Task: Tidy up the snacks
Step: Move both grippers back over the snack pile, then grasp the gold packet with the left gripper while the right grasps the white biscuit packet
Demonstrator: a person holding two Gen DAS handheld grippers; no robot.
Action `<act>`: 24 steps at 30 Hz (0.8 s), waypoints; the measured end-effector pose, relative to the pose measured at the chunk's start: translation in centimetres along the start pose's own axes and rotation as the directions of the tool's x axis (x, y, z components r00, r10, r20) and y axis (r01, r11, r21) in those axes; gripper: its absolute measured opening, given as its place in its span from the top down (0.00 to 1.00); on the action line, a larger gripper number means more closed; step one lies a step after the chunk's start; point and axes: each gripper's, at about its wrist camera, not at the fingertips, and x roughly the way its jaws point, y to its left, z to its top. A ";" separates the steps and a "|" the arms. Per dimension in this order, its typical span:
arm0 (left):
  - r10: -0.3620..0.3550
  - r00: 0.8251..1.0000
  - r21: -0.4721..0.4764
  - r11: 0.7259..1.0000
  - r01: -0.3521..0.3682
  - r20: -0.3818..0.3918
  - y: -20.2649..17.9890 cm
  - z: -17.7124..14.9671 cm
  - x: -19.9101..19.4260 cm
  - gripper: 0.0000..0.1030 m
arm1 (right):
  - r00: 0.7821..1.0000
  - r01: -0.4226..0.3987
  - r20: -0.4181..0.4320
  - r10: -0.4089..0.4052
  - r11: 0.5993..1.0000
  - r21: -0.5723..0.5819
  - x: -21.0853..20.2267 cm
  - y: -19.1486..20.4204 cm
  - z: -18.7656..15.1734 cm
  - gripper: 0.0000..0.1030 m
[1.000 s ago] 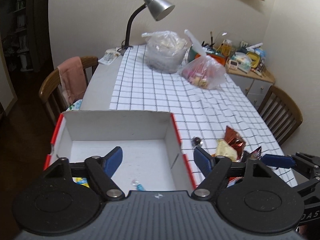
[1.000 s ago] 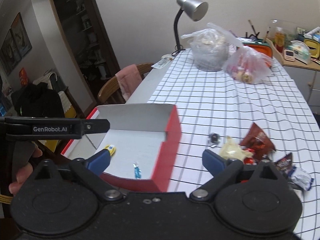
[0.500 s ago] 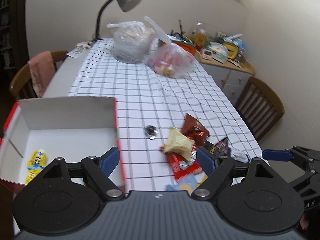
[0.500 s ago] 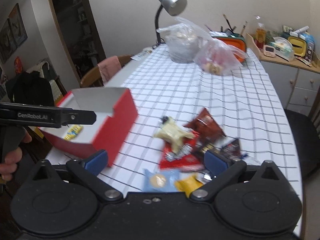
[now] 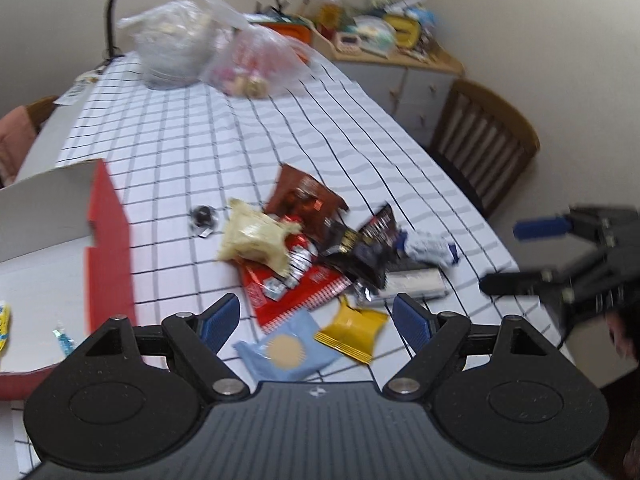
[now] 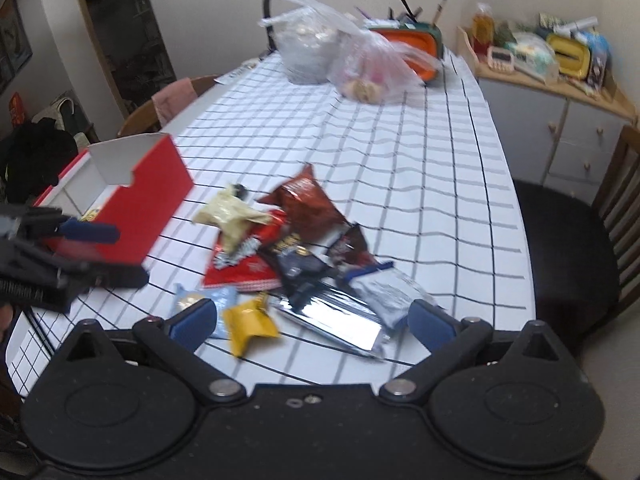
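A pile of snack packets lies on the checked cloth: a cream packet [image 5: 256, 236], a brown one [image 5: 304, 196], a red one [image 5: 288, 284], a black one [image 5: 360, 248] and a silver one [image 6: 332, 316]. Nearest me are a yellow packet [image 5: 352, 332] and a light blue packet [image 5: 286, 350]. My left gripper [image 5: 316, 318] hovers open over these two, holding nothing. To the right of the pile, my right gripper [image 6: 313, 322] is open above the yellow and silver packets. The red box [image 5: 108, 240] stands to the left with a small blue sweet [image 5: 62, 338] inside.
Two filled plastic bags [image 6: 340, 60] and a desk lamp [image 5: 120, 8] stand at the table's far end. A small dark wrapped sweet [image 5: 204, 216] lies between box and pile. A wooden chair [image 5: 484, 148] and a cluttered sideboard [image 6: 560, 92] are on the right.
Both grippers have swung from over the red box to the right and lower, onto the snack pile. The box now sits at the left edge. Both stay open.
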 end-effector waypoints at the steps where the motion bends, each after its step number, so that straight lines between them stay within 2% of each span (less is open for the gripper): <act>1: -0.012 1.000 0.018 1.000 0.012 -0.015 -0.5 -0.1 0.6 0.19 | 1.000 0.000 -0.009 0.000 1.000 0.005 0.4 -0.7 0.1 0.02; 6: -0.071 0.993 0.110 0.991 0.081 -0.089 -2.6 -0.3 3.2 0.19 | 0.998 -0.001 -0.059 0.000 1.000 -0.019 2.9 -2.8 0.7 0.04; 12: -0.105 0.982 0.119 0.985 0.125 -0.158 -3.4 0.1 6.5 0.19 | 0.992 -0.002 -0.123 -0.005 0.998 -0.058 6.0 -4.6 1.4 0.09; 20: -0.095 0.965 0.142 0.981 0.132 -0.243 -3.6 0.0 10.1 0.20 | 0.980 -0.052 -0.196 0.036 0.995 -0.081 9.3 -6.3 2.2 0.19; 24: -0.094 0.960 0.143 0.981 0.135 -0.263 -3.6 0.1 11.0 0.23 | 0.974 -0.080 -0.218 0.062 0.994 -0.073 10.5 -6.8 2.7 0.21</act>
